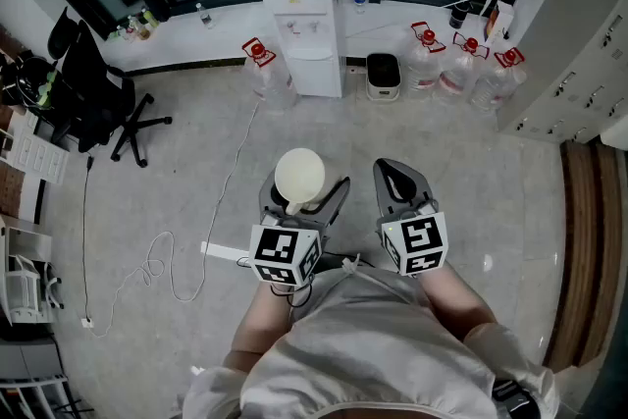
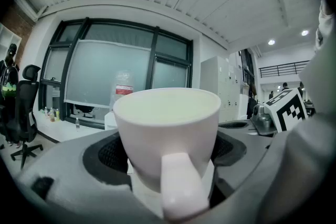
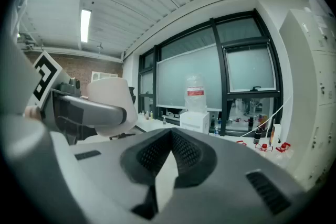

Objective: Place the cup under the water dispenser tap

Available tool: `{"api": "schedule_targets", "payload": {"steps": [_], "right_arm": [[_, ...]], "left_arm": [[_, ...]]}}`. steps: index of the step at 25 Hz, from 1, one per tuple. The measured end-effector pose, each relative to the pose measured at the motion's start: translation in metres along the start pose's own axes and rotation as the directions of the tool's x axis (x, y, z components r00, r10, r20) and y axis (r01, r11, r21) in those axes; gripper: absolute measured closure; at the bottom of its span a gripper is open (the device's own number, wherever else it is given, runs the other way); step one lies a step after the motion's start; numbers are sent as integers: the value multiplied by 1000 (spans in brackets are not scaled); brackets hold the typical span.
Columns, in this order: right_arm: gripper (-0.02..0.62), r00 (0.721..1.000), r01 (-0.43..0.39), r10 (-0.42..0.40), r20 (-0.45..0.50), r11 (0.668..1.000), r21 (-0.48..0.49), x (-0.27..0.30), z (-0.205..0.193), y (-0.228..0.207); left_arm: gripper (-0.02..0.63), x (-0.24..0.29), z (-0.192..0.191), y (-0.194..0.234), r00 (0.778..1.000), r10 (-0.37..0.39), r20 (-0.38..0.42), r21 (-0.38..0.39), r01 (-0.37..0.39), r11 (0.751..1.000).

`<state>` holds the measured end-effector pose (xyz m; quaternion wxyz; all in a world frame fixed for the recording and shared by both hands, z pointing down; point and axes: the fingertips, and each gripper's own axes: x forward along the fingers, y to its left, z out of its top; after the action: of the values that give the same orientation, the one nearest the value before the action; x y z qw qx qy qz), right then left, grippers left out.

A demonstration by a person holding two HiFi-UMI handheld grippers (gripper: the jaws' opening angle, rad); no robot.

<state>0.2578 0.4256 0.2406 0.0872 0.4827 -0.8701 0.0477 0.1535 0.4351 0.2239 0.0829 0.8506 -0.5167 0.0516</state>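
Your left gripper (image 1: pixel 302 191) has its jaws spread wide and pinching the white cup (image 2: pixel 167 128) by its sides, upright, handle turned back toward you. Your right gripper (image 1: pixel 400 180) beside it is empty, jaws pressed together. The cup is well apart from the water dispenser (image 1: pixel 306 34), so the carry is the risk: its smooth, tapered wall could slip if you tilt or ease the squeeze. A white cable (image 1: pixel 167 260) loops over the pale speckled floor (image 1: pixel 196 162) to your left and could snag a foot. Further on, spare water jugs (image 1: pixel 461 64) crowd the dispenser's sides, against the low counter (image 1: pixel 196 39) under the windows.
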Motion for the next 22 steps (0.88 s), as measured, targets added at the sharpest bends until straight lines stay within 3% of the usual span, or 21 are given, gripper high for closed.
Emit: {"api": "schedule_targets", "payload": {"steps": [13,22], "right_arm": [[570,999,49,-49,5,998,51,4,-5,-21],[569,989,143,-140,-40,987,80,53,-16,-33]], "left_arm": [[144,26,-12,6,999,-9,-38,-31,7,1000],[144,67,-14,65,998,-54,-42,-42,52,998]]}}
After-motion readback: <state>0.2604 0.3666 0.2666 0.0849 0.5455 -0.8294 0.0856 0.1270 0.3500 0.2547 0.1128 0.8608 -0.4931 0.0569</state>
